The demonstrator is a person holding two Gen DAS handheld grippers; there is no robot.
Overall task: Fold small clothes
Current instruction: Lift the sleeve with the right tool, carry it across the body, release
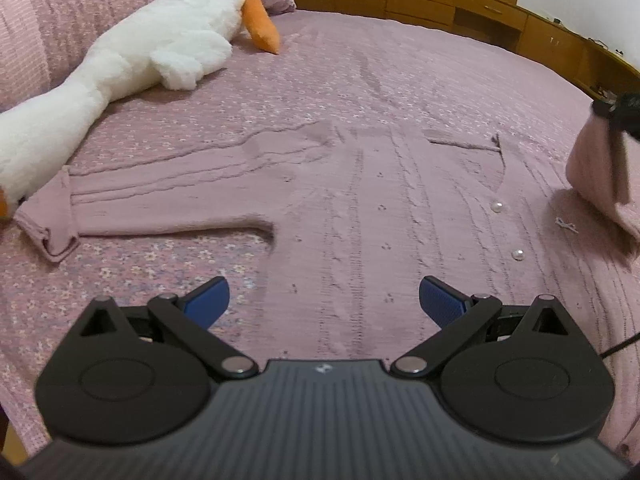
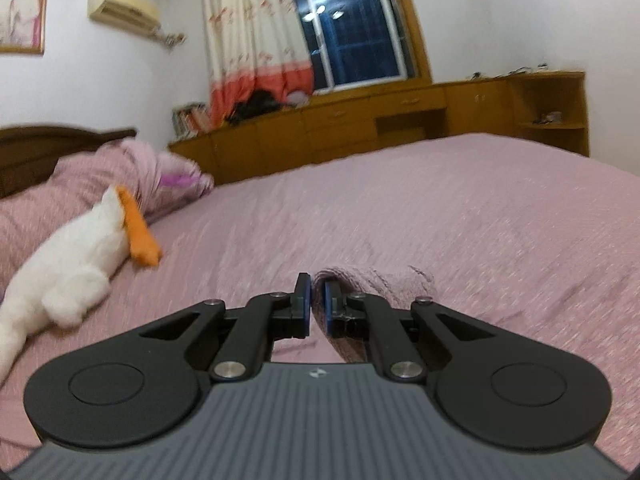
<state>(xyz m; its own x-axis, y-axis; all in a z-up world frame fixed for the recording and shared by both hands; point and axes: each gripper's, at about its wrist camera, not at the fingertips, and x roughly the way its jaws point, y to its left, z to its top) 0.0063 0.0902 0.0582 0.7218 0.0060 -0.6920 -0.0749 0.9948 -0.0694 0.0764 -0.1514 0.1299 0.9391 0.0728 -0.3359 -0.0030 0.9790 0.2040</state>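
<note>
Bed (image 1: 400,80): covered in pink; the pink knit cardigan (image 1: 360,208) is spread flat on it, one sleeve (image 1: 160,196) stretched toward the plush goose (image 1: 132,52).
Fold: the lifted sleeve (image 2: 360,280) is best carried across the body and laid down smooth.
Right gripper (image 2: 318,304): clamped on that sleeve.
Left gripper (image 1: 324,300): spread wide, empty, above the hem.
Buttons (image 1: 497,206): pearl-like, along the placket.

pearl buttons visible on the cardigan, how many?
2. On the cardigan, left wrist view: one pearl button on the front edge right of centre, a second pearl button just below it, nearer the camera. Others may be hidden under the lifted fold at the right.
</note>
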